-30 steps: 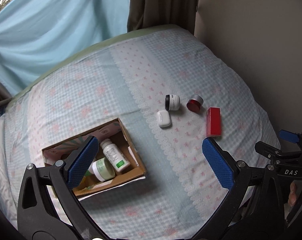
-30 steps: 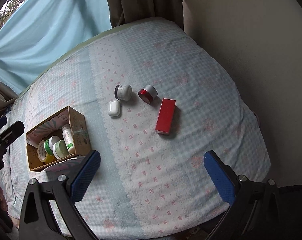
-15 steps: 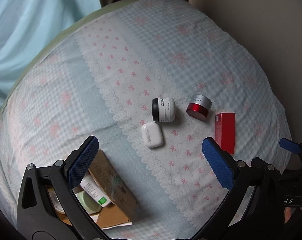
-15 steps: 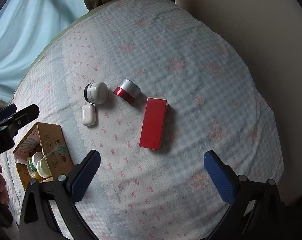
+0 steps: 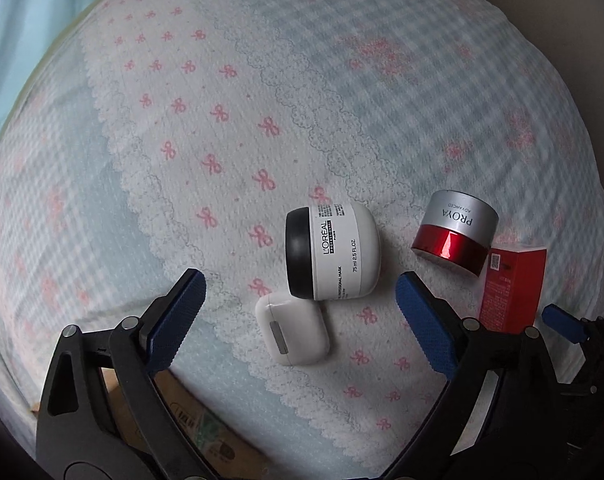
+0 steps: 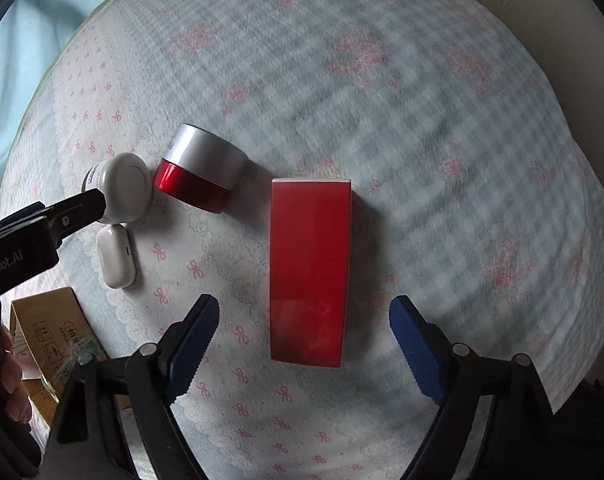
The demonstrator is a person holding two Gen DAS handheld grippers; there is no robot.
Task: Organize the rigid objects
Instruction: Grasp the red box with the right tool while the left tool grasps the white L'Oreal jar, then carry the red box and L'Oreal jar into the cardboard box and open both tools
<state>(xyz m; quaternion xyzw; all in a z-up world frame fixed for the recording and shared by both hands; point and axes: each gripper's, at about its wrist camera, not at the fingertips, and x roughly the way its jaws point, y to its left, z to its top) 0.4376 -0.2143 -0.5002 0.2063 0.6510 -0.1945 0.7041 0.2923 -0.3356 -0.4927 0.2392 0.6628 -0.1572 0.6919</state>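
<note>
A white jar with a black lid (image 5: 332,258) lies on its side on the bedspread, touching a white earbud case (image 5: 291,330) just below it. A red and silver jar (image 5: 454,232) lies to its right beside a red box (image 5: 512,292). My left gripper (image 5: 297,326) is open, its jaws either side of the earbud case, above it. My right gripper (image 6: 304,342) is open, its jaws either side of the red box's (image 6: 310,268) near end. The right wrist view also shows the white jar (image 6: 125,188), the red jar (image 6: 199,174) and the earbud case (image 6: 115,256).
A cardboard box (image 6: 47,328) sits at the lower left, its contents mostly hidden; it also shows in the left wrist view (image 5: 189,420). A beige wall (image 6: 562,8) borders the bed on the right. A blue curtain (image 5: 17,20) hangs at the far left.
Both grippers have moved forward and down toward the objects, which now look much larger. The cardboard box has slid to the lower edge of both views. Both grippers stay open.
</note>
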